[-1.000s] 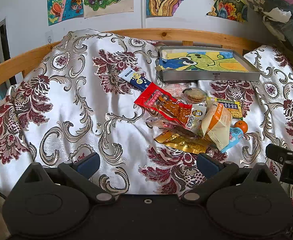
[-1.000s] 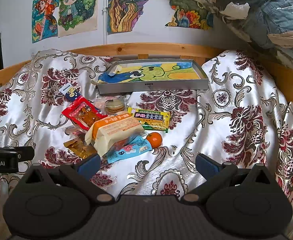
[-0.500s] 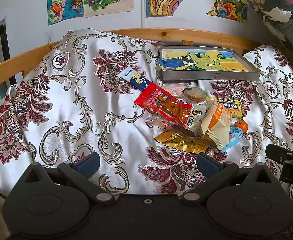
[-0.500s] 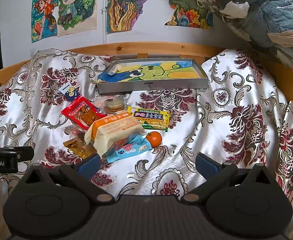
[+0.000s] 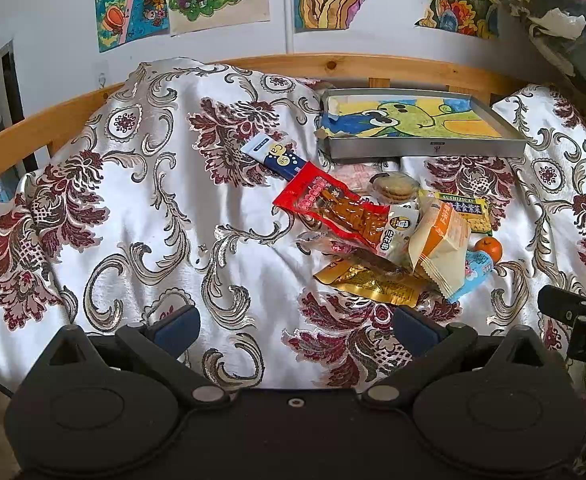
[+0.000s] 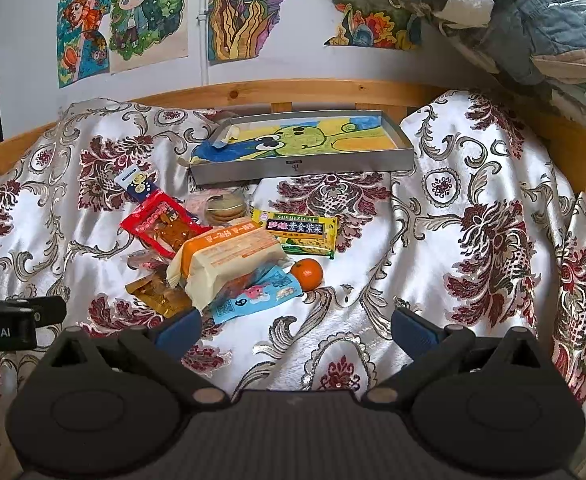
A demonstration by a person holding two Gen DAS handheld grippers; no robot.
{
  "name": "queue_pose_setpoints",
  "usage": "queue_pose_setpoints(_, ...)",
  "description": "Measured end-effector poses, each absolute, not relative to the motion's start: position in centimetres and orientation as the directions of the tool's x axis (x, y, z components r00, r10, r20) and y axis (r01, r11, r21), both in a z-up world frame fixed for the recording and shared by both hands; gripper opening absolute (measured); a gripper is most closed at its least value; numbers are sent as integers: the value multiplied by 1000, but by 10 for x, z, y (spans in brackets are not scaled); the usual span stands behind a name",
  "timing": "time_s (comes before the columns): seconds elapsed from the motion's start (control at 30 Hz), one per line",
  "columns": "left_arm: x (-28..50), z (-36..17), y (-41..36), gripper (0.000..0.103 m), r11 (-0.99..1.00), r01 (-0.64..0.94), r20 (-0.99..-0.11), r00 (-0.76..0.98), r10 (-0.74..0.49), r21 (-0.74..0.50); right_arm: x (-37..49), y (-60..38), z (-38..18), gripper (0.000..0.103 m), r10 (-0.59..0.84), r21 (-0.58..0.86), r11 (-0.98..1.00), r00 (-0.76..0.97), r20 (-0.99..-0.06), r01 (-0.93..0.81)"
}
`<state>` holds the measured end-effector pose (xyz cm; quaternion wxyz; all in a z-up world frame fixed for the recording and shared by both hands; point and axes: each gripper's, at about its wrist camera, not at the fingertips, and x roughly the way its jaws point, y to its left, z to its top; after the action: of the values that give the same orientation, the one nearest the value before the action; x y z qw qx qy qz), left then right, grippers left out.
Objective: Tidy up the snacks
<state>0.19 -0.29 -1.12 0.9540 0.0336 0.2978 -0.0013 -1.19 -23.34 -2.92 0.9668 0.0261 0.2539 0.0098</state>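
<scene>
A pile of snacks lies on a bed covered with a shiny white blanket [image 5: 141,216] that has dark red flowers on it. The left gripper [image 5: 295,326] is wide open and holds nothing. It hangs over the blanket, near the front of the pile. The right gripper [image 6: 296,326] is wide open too, with nothing in it (its left finger is just beside the blue packet).

At the back of the bed sits a grey metal tray [image 6: 301,166] with a green cartoon drawing inside it. It has no snacks in it. The snacks are all in front of the tray, close together. A red packet [image 5: 333,208] lies on top of other snacks, and a small blue and white packet [image 5: 273,156] touches its far end. A cream and orange bag [image 6: 229,256] sits on top of the pile. Under it are a gold packet [image 5: 369,286] and a light blue packet [image 6: 253,296]. A little orange fruit [image 6: 307,274] sits just beside the light blue packet. A yellow and green packet [image 6: 297,232] lies flat behind the fruit. A clear pack of round cookies [image 6: 225,208] lies between the red packet and the tray.

Bright drawings [image 6: 125,20] hang on the wall behind the bed.
</scene>
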Motion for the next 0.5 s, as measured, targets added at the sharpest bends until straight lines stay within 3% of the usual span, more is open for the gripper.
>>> queue_pose_setpoints(0.5,12,-6,0,102,998,40,-602,798,1,54,9,-249,-28,103,130,170,984,843,-521,-47)
